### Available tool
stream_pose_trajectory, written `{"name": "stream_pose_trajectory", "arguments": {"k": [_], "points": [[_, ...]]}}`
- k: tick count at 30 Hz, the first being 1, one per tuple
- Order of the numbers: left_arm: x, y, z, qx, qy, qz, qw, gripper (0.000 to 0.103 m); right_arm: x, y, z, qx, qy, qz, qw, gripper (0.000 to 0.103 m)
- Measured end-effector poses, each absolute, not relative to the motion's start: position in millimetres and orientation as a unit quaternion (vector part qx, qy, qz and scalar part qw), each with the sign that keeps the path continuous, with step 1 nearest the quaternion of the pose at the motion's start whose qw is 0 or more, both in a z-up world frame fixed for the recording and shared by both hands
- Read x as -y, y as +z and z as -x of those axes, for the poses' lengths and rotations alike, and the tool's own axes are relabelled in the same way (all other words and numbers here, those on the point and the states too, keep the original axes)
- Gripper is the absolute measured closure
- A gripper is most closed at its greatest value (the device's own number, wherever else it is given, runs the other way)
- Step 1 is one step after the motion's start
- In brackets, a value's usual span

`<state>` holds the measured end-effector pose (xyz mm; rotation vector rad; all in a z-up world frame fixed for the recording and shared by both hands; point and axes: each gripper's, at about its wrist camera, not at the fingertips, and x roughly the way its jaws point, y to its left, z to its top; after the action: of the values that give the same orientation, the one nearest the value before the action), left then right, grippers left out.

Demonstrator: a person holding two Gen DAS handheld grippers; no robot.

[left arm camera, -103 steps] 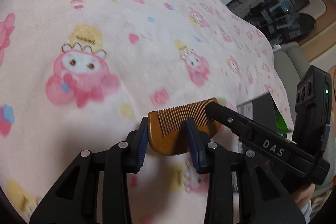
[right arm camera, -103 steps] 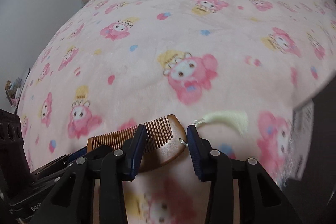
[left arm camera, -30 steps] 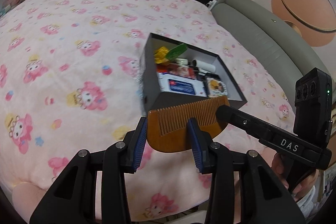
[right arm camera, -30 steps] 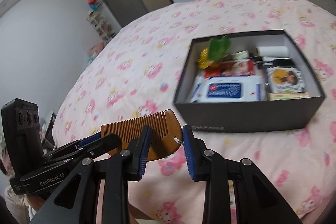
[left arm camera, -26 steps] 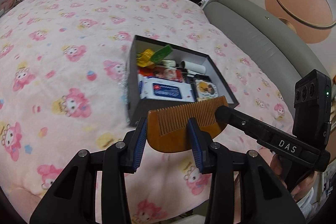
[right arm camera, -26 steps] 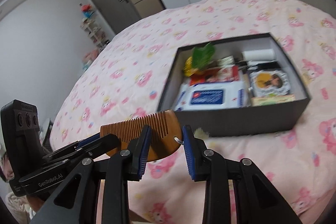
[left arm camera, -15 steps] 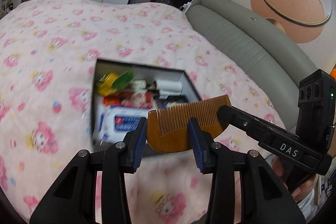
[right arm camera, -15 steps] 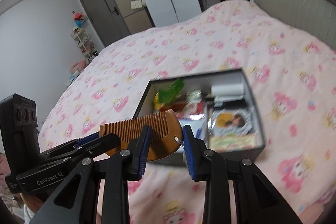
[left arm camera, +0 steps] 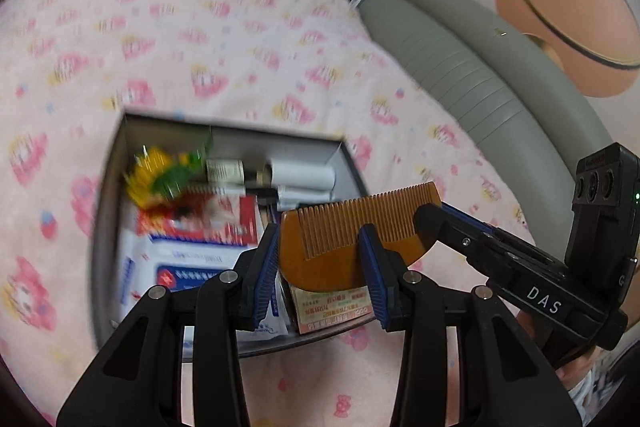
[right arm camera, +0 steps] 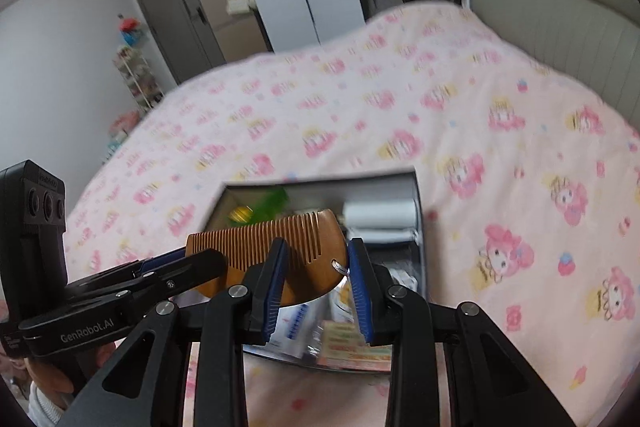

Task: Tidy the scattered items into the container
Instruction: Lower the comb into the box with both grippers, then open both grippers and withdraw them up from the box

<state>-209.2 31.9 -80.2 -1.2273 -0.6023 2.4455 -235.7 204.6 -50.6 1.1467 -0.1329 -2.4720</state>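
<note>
A brown wooden comb with a curved spine (left arm camera: 344, 247) is held in the air above the open dark grey rectangular box (left arm camera: 108, 195) on the pink cartoon-print bedspread (left arm camera: 200, 67). Its long axis runs crosswise between the two tools, teeth pointing up and away from the cameras, spine toward them. The left gripper (left arm camera: 322, 263) is clamped on one end of the comb, and the right gripper (right arm camera: 316, 273) on the other end, the one with a small hole and cord. The box holds a white wipes packet (left arm camera: 180, 267) and a white roll (left arm camera: 300, 175).
</note>
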Motion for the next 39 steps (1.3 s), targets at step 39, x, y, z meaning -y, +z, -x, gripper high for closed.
{"name": "stream_pose_trajectory", "arguments": {"k": [39], "points": [[-57,-89,213,0.101,0.899,0.422,0.061,0.041,-202,-99,236,-0.007,-0.888,-0.448,0.101,0.048]]}}
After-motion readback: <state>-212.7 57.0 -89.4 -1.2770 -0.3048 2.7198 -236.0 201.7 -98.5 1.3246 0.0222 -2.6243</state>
